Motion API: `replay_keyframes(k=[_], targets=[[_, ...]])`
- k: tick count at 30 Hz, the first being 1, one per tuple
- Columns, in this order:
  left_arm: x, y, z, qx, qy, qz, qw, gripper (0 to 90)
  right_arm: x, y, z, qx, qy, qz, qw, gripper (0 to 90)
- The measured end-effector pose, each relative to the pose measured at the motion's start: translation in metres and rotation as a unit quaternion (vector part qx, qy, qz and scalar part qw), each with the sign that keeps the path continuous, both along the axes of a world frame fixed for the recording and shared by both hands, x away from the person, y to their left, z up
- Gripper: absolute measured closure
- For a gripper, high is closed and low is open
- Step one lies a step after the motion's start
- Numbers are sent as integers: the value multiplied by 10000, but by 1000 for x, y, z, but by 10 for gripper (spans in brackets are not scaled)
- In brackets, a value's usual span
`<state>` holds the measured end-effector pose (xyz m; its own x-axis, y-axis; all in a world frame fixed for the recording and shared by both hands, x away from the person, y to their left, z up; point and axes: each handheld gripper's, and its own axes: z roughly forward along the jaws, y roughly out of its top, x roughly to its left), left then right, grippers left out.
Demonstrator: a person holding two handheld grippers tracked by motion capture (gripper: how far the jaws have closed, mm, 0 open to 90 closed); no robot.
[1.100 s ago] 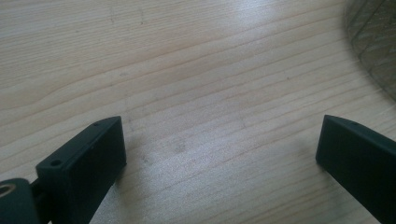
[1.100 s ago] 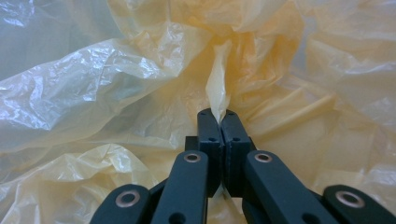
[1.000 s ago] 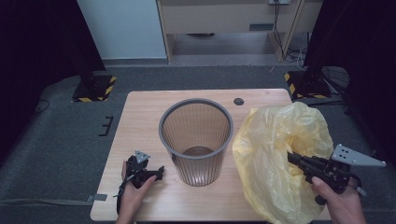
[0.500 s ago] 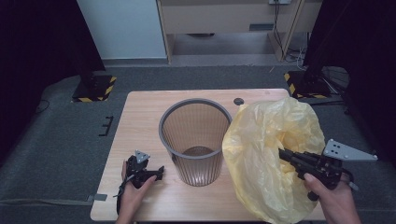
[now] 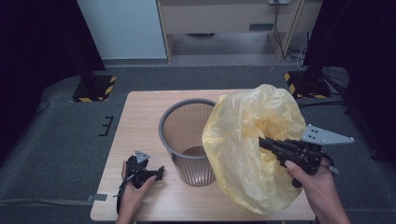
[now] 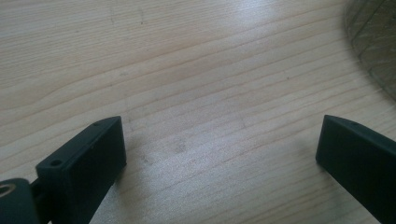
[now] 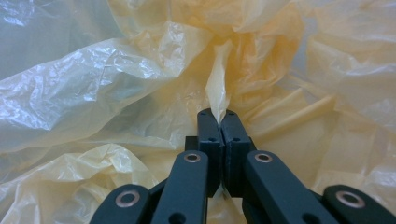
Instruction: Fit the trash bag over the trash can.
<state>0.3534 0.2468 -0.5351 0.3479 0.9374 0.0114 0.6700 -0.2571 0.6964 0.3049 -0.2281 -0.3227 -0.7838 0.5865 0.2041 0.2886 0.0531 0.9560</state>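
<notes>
A big yellow plastic bag (image 5: 252, 149) billows over the right half of the wooden table (image 5: 140, 116), its left side overlapping the rim of a grey mesh wastebasket (image 5: 187, 140) that stands upright in the middle. My right gripper (image 5: 262, 141) is shut on a pinched fold of the bag (image 7: 217, 88) and holds it up off the table; the film spreads all around the jaws (image 7: 220, 114). At the table's front left my left gripper (image 5: 159, 171) rests on the wood, open, with bare wood between its fingers (image 6: 88, 154). A bit of the basket's mesh (image 6: 373, 42) shows at the top right.
Beyond the table lie a grey carpet, a white panel, and a wooden desk. Black stands with yellow-black striped bases (image 5: 93, 88) flank the far corners. A small tape mark (image 5: 99, 197) sits on the floor by the table's front left.
My right gripper has moved left and upward with the bag, which now overlaps the basket's right rim. The left gripper has stayed where it was.
</notes>
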Motion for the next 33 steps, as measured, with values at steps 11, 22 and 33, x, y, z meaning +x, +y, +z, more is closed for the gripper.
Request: replay_keyframes(k=[11,22,33], targets=[[0,0,0,0,1,-1,10000,8,21,35,14,-154,-16,198,9997,891],[0,0,0,0,10,-5,10000,8,33,65,26,-263,-4,394,9989,891],[0,0,0,12,18,-17,10000,8,43,84,26,-222,245,571,9978,891]])
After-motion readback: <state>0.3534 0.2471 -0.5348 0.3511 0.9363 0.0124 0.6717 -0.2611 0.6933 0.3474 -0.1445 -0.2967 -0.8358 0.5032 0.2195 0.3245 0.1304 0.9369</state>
